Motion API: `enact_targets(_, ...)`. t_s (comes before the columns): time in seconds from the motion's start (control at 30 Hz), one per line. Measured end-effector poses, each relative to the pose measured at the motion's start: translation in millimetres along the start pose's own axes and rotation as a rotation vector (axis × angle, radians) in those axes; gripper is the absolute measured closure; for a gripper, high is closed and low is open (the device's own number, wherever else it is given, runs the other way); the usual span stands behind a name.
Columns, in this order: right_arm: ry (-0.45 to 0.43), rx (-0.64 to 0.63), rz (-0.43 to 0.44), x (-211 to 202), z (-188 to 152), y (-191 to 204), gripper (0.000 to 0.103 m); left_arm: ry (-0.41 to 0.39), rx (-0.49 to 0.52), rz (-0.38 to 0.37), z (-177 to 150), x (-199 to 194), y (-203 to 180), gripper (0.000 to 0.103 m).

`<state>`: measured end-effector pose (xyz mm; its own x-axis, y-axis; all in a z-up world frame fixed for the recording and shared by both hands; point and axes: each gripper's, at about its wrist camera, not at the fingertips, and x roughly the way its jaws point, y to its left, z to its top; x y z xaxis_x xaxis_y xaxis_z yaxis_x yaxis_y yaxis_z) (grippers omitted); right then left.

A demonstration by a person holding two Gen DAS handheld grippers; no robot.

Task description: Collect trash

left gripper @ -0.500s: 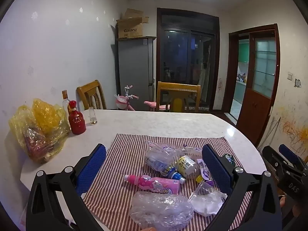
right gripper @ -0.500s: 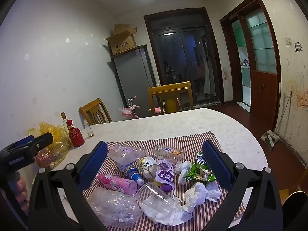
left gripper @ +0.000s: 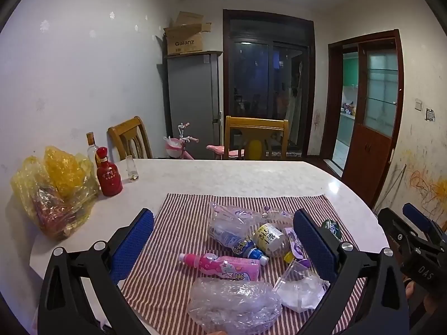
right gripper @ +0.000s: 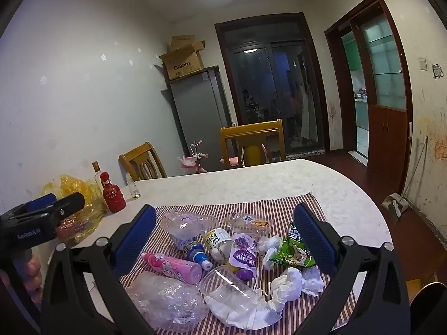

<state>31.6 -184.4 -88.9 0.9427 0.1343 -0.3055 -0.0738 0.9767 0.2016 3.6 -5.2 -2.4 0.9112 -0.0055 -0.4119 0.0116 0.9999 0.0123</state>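
Both the left gripper (left gripper: 223, 247) and the right gripper (right gripper: 225, 240) hover with jaws spread wide and empty. The crinkled clear bag (left gripper: 233, 304), cut off at the frame's bottom edge, lies nearest on the striped cloth (left gripper: 181, 223). Beyond it lie a glossy pink bottle (left gripper: 223, 265), crumpled tissues (right gripper: 287, 282) and a green wrapper (right gripper: 293, 254), partly hidden behind a pad.

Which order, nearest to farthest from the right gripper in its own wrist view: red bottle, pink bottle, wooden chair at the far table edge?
From the right gripper:
1. pink bottle, lying on the striped cloth, lower left.
2. red bottle, upright, far left.
3. wooden chair, beyond the table.
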Motion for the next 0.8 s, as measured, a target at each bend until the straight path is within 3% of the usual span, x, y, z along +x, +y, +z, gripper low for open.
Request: enact_targets(0.8,-0.018,-0.004,-0.002,-2.2,1.7,0.6,0.004,-0.002,0.009,-0.007,3.1,1.0,-4.2,0.006)
